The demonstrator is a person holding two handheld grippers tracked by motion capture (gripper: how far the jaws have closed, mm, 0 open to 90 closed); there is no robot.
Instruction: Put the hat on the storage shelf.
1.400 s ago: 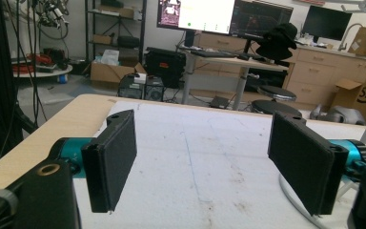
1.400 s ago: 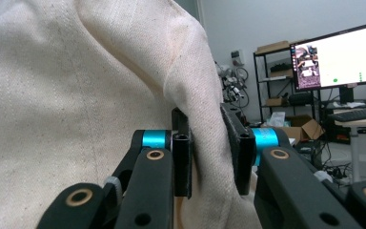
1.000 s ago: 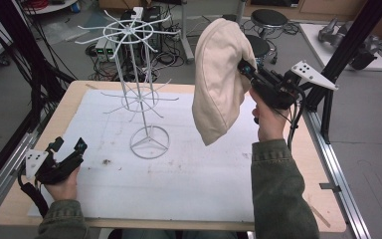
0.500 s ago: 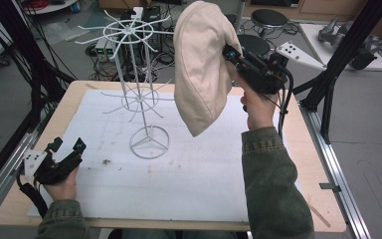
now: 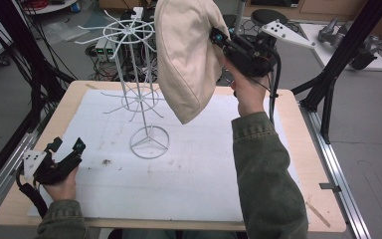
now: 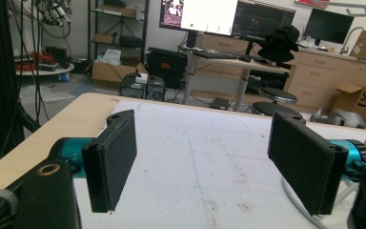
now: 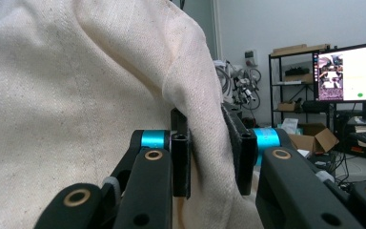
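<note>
Hat [image 5: 186,55] pinched in right gripper [image 5: 218,40], hanging beside rack [image 5: 134,84].

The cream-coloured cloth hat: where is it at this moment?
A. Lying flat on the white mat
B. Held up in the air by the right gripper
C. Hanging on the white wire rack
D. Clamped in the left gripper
B: the right gripper pinches the cream-coloured cloth hat, which hangs above the table beside the white wire rack.

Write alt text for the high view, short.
The right gripper holds a cream fabric hat raised beside the top of a white wire display rack on a white-covered table. The left gripper rests open near the table's left edge.
</note>
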